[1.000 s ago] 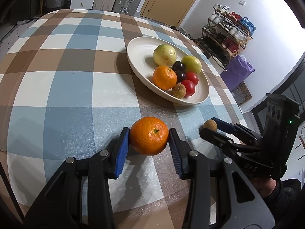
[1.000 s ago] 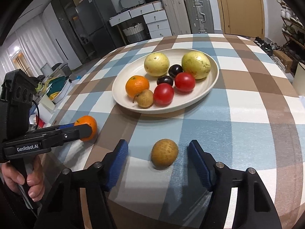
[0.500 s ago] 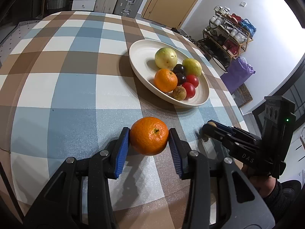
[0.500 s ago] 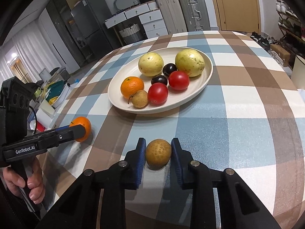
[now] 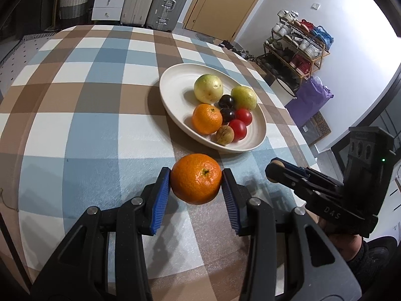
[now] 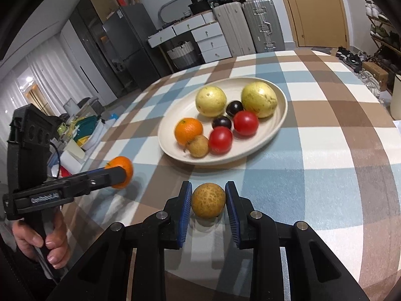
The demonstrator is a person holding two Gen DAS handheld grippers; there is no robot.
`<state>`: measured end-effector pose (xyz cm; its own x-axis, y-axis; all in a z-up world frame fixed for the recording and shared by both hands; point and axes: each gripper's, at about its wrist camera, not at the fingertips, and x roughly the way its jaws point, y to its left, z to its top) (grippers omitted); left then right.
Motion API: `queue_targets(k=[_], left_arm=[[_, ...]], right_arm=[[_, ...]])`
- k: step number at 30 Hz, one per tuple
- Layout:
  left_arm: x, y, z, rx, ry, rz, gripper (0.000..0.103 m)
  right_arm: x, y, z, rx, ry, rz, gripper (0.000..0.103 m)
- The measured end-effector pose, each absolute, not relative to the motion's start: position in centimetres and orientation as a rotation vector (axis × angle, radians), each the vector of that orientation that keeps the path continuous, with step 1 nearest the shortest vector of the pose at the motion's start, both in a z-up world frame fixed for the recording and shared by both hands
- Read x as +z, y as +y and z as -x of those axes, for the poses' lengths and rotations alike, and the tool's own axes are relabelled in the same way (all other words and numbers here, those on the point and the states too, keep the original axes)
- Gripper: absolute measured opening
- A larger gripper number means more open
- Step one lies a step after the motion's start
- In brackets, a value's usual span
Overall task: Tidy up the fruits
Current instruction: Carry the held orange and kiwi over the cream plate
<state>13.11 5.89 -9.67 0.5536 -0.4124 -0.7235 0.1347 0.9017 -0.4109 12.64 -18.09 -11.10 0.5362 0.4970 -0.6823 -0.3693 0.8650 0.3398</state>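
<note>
My left gripper (image 5: 196,183) is shut on an orange tangerine (image 5: 196,178) and holds it just above the checked tablecloth, in front of the cream plate (image 5: 173,92). My right gripper (image 6: 208,202) is shut on a small brown speckled fruit (image 6: 208,200), lifted slightly off the cloth. The plate (image 6: 280,115) holds two yellow-green fruits, a tangerine, two red tomatoes, two dark plums and a small brown fruit. The left gripper with its tangerine (image 6: 122,168) shows at the left of the right wrist view. The right gripper (image 5: 275,169) shows at the right of the left wrist view.
The round table's edge curves close below both grippers. Suitcases (image 6: 253,25), white drawers and a door stand behind the table. A shoe rack (image 5: 298,47) and a purple bag (image 5: 310,100) are to the right.
Both grippers have risen and moved toward the plate with their fruits. The right gripper, open around the brown fruit a second ago, shut on it and lifted it.
</note>
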Motion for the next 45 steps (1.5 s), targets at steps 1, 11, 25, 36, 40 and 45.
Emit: queue_targets(k=[1, 11, 25, 36, 40, 45], left_arm=[[-9.5, 5.8, -13.2, -0.329, 0.930, 0.324, 0.038], [-8.2, 5.1, -15.5, -0.318, 0.918, 0.311, 0.038], [-7.3, 5.1, -21.0, -0.293, 0.922, 0.312, 0.038], [-7.9, 5.6, -24.9, -0.277, 0.945, 0.310, 0.038], [-8.2, 5.5, -26.1, -0.284, 0.952, 0.310, 0.038], [-8.9, 5.0, -27.4, -0.299, 0.955, 0.293, 0.038]], right_arm=[[-10.8, -18.0, -12.7, 0.524, 0.856, -0.157, 0.028], [-9.1, -18.0, -13.9, 0.568, 0.821, -0.184, 0.028], [-7.6, -17.4, -18.7, 0.604, 0.810, -0.195, 0.028], [-6.7, -16.4, -22.7, 0.603, 0.791, -0.182, 0.028], [-6.7, -16.3, -24.0, 0.594, 0.792, -0.179, 0.028], [-6.9, -16.3, -25.5, 0.576, 0.793, -0.173, 0.028]])
